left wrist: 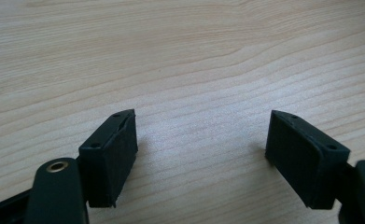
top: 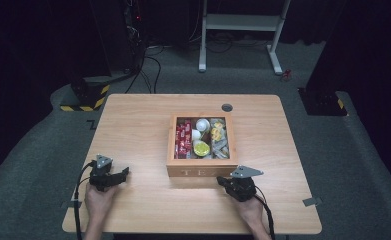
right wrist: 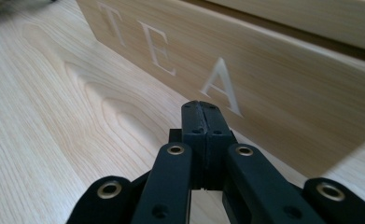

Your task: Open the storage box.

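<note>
Hiding its own contents in the right gripper view: tea box (right wrist: pixel 273 79), cropped beyond closed fingers (right wrist: pixel 194 126).

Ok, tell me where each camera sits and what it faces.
High view: above the person's side, looking forward and down on the table, both hands and grippers.
Left gripper view: faces bare tabletop between its open jaws.
Right gripper view: faces the tea box front past its shut jaws.
Shared: the tea box, in the high and right gripper views.

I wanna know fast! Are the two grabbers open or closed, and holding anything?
Left gripper: open, holding nothing.
Right gripper: closed, holding nothing, by the tea box.
</note>
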{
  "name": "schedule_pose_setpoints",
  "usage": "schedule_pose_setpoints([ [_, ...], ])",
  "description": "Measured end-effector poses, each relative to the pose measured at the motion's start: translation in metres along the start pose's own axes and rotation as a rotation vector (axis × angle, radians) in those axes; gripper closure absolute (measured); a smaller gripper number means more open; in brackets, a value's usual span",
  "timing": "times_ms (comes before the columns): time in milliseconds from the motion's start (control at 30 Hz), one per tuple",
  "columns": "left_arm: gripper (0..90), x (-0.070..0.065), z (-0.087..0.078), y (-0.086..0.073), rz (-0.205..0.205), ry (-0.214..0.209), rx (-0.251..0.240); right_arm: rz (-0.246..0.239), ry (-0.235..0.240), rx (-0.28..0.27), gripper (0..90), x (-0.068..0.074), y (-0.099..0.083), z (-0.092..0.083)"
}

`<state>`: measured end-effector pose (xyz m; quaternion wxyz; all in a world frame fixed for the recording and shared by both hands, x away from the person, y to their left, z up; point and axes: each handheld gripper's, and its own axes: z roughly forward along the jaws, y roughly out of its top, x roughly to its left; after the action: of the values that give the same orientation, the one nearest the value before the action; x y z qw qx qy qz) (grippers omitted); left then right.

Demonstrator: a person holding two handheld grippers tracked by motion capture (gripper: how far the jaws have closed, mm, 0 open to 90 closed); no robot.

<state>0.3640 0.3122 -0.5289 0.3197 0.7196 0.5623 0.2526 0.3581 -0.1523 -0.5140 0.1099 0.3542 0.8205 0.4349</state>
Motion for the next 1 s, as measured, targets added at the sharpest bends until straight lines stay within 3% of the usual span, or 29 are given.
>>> schedule_pose_setpoints([
  [600, 25.1, 0.000, 0.000, 0.000, 0.000, 0.000, 0.000, 0.009, 0.036, -0.031, 90.0, 0.008, 0.015, 0.021],
  [1000, 25.1, 0.000, 0.000, 0.000, 0.000, -0.001, 0.000, -0.004, 0.035, -0.044, 90.0, 0.013, 0.025, 0.022],
])
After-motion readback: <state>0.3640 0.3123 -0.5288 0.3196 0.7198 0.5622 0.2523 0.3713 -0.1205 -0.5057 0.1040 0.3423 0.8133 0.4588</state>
